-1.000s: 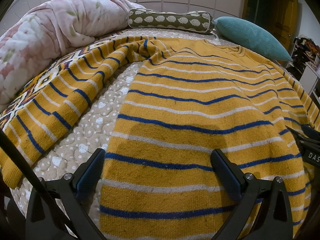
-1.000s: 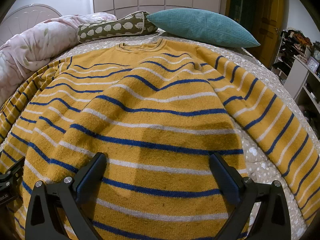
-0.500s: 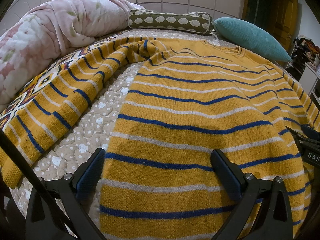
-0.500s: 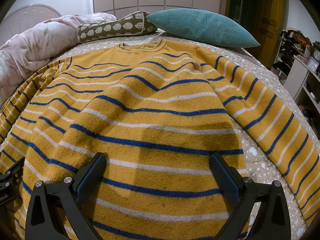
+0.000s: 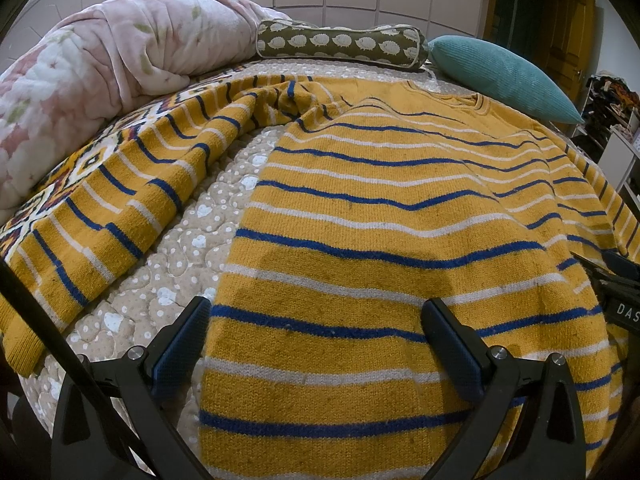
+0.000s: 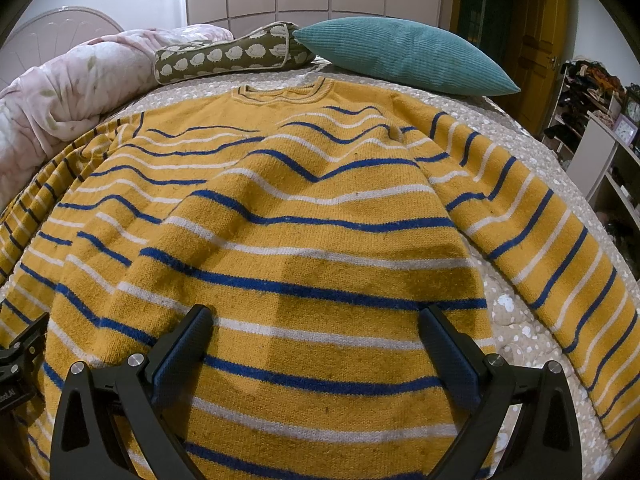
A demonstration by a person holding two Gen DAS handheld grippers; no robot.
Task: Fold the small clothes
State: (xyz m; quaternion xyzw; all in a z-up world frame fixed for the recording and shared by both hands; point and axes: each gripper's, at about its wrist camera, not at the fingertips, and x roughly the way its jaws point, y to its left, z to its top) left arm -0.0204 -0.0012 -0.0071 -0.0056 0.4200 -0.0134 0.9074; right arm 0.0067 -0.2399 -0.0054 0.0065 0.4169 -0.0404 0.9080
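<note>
A yellow sweater (image 5: 380, 216) with blue and white stripes lies spread flat on the bed, collar toward the pillows; it also shows in the right wrist view (image 6: 304, 208). Its left sleeve (image 5: 120, 200) stretches out to the left, its right sleeve (image 6: 552, 240) to the right. My left gripper (image 5: 316, 320) is open and empty, hovering over the hem at the sweater's left side. My right gripper (image 6: 316, 320) is open and empty over the hem at the right side. The right gripper's edge shows in the left wrist view (image 5: 618, 292).
A pink floral quilt (image 5: 100, 68) is heaped at the back left. A hedgehog-print bolster (image 5: 340, 42) and a teal pillow (image 6: 404, 54) lie at the head of the bed. Shelves (image 6: 600, 152) stand to the right of the dotted beige bedspread (image 5: 180, 264).
</note>
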